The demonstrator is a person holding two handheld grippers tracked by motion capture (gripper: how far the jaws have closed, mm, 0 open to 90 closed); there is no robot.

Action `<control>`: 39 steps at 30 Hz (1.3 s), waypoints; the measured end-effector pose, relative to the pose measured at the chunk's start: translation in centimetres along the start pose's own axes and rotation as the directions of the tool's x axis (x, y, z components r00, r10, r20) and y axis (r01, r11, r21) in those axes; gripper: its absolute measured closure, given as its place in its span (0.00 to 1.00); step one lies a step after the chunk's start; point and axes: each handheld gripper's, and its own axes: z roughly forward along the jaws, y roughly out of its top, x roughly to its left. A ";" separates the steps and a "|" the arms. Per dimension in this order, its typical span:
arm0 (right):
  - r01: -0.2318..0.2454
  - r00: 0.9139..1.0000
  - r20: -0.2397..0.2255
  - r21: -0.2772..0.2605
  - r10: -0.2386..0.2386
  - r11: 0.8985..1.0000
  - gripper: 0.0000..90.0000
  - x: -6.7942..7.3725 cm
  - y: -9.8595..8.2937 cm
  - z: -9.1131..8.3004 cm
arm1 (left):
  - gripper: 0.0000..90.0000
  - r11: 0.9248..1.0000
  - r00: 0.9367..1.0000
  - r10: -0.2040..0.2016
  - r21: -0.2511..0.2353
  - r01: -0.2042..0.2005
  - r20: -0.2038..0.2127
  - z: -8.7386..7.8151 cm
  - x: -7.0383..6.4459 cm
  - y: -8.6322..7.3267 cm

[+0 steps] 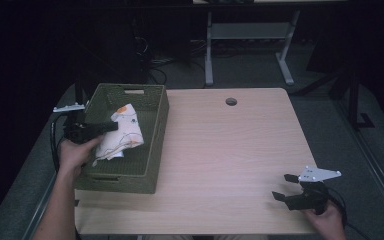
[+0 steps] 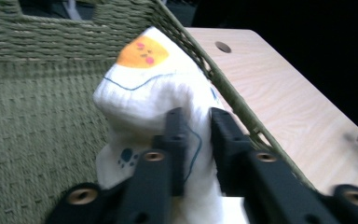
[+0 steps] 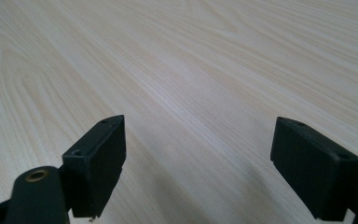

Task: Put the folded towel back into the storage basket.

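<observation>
A white cloth (image 1: 122, 132) with an orange patch and blue line prints hangs inside the green woven basket (image 1: 156, 131) at the table's left. My left gripper (image 1: 114, 126) is shut on that cloth, held over the basket. In the left gripper view the two black jaws pinch a fold of the white cloth (image 2: 144, 88), with the left gripper (image 2: 196, 140) close against the basket's right wall (image 2: 193, 49). My right gripper (image 1: 284, 187) rests low near the table's front right corner, open with nothing between its jaws. The right gripper (image 3: 198, 154) looks over bare wood.
The light wooden table (image 1: 230, 150) has a round cable hole (image 1: 231, 101) at the back. Beyond it stand a white desk frame (image 1: 247, 35) and cables on a dark floor. The basket has a handle slot (image 1: 134, 91) in its far wall.
</observation>
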 end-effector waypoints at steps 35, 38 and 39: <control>0.013 1.000 0.007 -0.015 -0.013 1.000 0.20 0.5 0.3 -0.5 | 0.68 0.998 0.998 0.021 -0.065 -0.016 0.066 -0.7 -3.9 -0.1; 0.015 1.000 0.007 -0.008 -0.015 1.000 0.20 0.5 0.3 -0.4 | 0.67 0.997 0.996 0.028 -0.079 -0.022 0.081 -0.5 -4.6 -0.1; 0.016 1.000 0.005 -0.007 -0.016 1.000 0.20 0.5 0.3 -0.4 | 0.67 0.996 0.995 0.030 -0.082 -0.023 0.093 -0.3 -4.8 0.0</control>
